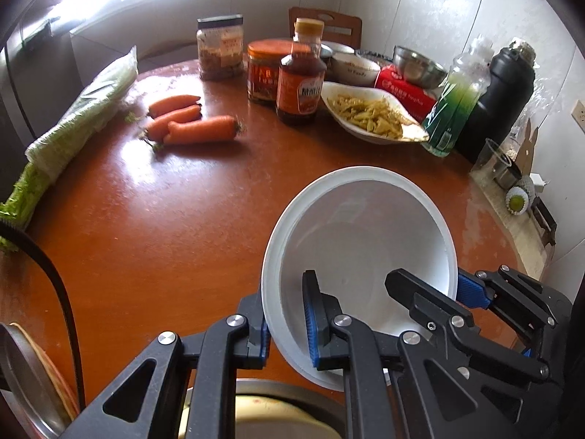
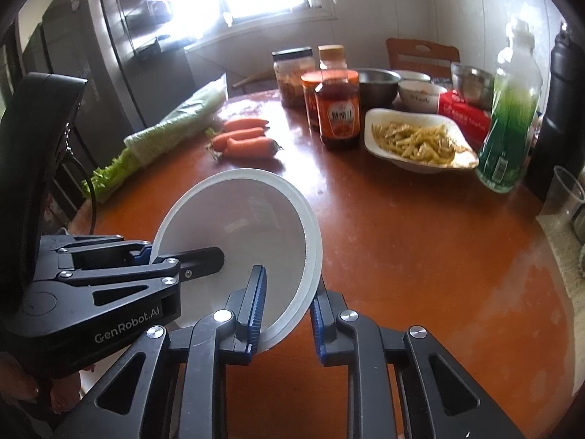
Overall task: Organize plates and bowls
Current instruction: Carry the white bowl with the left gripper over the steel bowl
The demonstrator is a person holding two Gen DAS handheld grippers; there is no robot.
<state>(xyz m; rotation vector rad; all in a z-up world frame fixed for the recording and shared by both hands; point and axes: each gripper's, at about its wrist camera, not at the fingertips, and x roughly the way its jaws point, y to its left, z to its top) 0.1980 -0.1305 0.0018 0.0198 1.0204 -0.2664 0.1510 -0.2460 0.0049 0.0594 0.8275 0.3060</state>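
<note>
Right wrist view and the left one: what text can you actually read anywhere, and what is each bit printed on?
"GenRobot.AI": on the body of the left gripper, right wrist view.
"Family": on the small white bowl behind the dish of food; faint.
Sauce bottle label: large characters, too blurred to read.
Red packet: white print, unreadable.
Green bottle and the jars: labels too blurred.

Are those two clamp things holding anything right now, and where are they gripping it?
Yes. Both hold one white bowl by its rim: the left tool clamps the left edge, the right tool the right edge, each with one finger inside.
</note>
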